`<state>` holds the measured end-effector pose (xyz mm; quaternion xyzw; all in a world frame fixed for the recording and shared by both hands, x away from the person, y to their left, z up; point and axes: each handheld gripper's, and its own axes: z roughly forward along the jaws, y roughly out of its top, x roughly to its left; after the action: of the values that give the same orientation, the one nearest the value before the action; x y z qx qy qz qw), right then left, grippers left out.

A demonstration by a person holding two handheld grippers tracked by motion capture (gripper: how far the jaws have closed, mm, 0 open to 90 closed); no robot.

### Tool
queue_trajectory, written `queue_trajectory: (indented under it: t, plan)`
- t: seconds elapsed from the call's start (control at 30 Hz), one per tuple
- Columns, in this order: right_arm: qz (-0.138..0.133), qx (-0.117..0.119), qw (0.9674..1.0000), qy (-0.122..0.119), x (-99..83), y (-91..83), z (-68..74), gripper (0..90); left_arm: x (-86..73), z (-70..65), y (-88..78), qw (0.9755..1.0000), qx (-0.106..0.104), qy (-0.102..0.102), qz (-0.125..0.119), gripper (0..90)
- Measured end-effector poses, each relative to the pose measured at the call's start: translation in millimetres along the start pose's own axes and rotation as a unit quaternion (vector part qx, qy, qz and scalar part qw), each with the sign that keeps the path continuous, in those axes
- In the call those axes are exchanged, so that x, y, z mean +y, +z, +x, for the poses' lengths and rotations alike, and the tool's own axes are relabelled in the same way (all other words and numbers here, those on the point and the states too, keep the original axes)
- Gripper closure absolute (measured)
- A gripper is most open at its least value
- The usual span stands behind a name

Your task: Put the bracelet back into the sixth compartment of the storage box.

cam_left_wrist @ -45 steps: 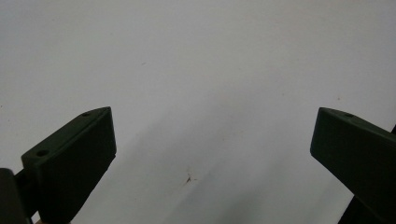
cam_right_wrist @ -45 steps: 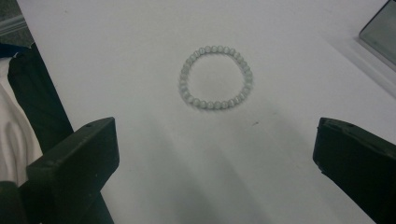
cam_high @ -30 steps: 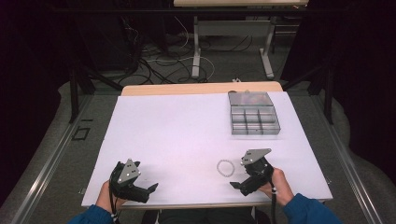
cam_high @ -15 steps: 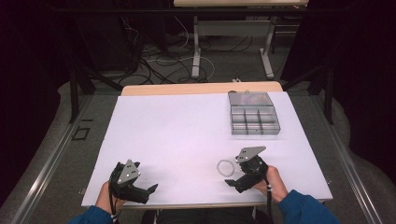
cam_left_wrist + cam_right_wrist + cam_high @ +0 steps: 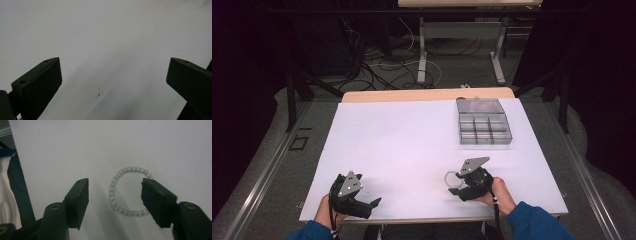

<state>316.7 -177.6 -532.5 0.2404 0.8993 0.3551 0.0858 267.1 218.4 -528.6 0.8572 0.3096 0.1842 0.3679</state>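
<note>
free: bare white table (image 5: 412, 145) mid and left | obstacle: compartment box (image 5: 483, 128) far right

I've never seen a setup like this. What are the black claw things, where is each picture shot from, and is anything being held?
A person sits at a white-covered table with a hand-held two-jaw tool in each hand. The high view looks down from above; the other two pictures come from cameras riding on each tool. The left gripper rests open over bare table. The right gripper has just been closing its jaws around a pale beaded bracelet lying flat; one jaw covers part of the ring, yet nothing is gripped. A clear plastic compartment box sits at the far right.
</note>
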Motion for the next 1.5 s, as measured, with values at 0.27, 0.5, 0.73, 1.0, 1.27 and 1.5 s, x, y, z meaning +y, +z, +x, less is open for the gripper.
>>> queue_trajectory:
  t: [0.27,0.5,0.73,1.0,1.27,1.5]
  plan:
    - [0.015,0.013,0.9998,0.002,1.6,10.6,-2.2,62.8,0.8,0.8,-0.5,0.9999,-0.003,0.006,0.009,0.1]
    - [0.033,0.018,0.9993,0.002,1.1,18.2,-3.2,73.1,0.4,0.7,-0.2,1.0000,-0.006,0.004,0.006,0.0]
    - [0.038,0.008,0.9991,0.015,-0.9,20.5,-5.0,78.3,0.5,2.0,-0.1,0.9999,-0.009,0.001,0.006,0.0]
    - [0.035,0.008,0.9991,0.023,-2.7,20.8,-3.8,81.3,0.5,2.2,-0.3,0.9999,-0.009,0.000,0.007,0.0]
    - [0.035,0.007,0.9984,0.044,-4.4,20.2,-2.8,85.2,0.3,1.2,0.2,0.9999,-0.012,-0.001,0.007,0.0]
    - [0.031,-0.007,0.9990,0.032,-4.0,20.1,-0.2,85.5,0.4,1.0,0.1,0.9999,-0.012,-0.002,0.007,0.0]
